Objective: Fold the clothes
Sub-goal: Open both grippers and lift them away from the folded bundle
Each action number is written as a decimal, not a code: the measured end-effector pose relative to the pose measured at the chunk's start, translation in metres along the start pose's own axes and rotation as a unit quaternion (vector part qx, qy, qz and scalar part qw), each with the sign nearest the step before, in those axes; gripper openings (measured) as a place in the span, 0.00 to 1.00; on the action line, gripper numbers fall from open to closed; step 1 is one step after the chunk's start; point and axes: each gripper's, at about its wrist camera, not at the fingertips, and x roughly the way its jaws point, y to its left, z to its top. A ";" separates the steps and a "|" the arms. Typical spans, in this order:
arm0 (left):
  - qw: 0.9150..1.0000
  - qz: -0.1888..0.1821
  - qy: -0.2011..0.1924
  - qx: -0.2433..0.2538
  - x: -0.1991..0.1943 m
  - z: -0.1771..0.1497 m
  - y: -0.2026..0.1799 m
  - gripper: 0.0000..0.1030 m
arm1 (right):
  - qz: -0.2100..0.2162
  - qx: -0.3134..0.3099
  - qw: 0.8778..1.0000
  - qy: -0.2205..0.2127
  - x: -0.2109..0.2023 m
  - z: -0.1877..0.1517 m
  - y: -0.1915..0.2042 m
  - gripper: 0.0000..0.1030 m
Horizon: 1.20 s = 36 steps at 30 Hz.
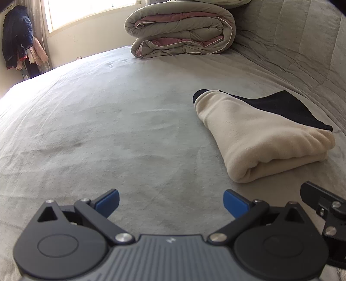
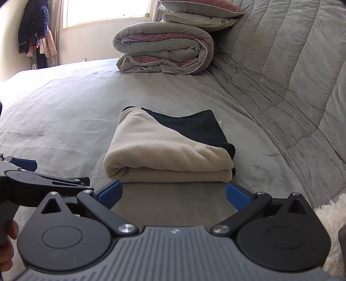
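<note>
A cream fleece garment with a black outer side (image 2: 164,151) lay folded into a thick, tidy rectangular bundle on the grey velvety bedspread (image 1: 108,129), toward the side of the bed where a grey quilted cover (image 2: 292,75) rose up. Its rounded cream fold faced the cameras, two layers stacked one on the other, and a black panel ran diagonally across the far upper part. The right gripper (image 2: 174,194), black-framed with blue finger pads (image 2: 236,200), stood spread wide just short of the bundle's near fold, grasping nothing; whether the pads touched the fleece could not be told. The left gripper (image 1: 170,202) was likewise released, its blue pads (image 1: 109,201) far apart over bare bedspread, well to the left of the bundle and holding nothing. In the right wrist view the left gripper showed at the left edge, with a bit of the person's hand (image 2: 7,248) on its handle. At the far edge of the bed sat a rolled grey and dusty-pink comforter (image 1: 179,32), with grey pillows (image 2: 199,15) stacked behind it. Dark and pink clothes (image 1: 19,39) hung by the window (image 2: 103,10) in the far left corner of the room.
</note>
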 end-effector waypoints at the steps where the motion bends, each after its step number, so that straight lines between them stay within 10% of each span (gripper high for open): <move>1: 1.000 0.002 0.000 0.001 0.000 0.000 0.000 0.99 | 0.000 0.001 1.000 0.000 0.000 0.000 -0.001 1.00; 36: 0.999 -0.045 -0.003 -0.004 -0.003 0.000 -0.001 0.99 | -0.037 -0.018 0.999 -0.003 -0.005 0.004 0.004 1.00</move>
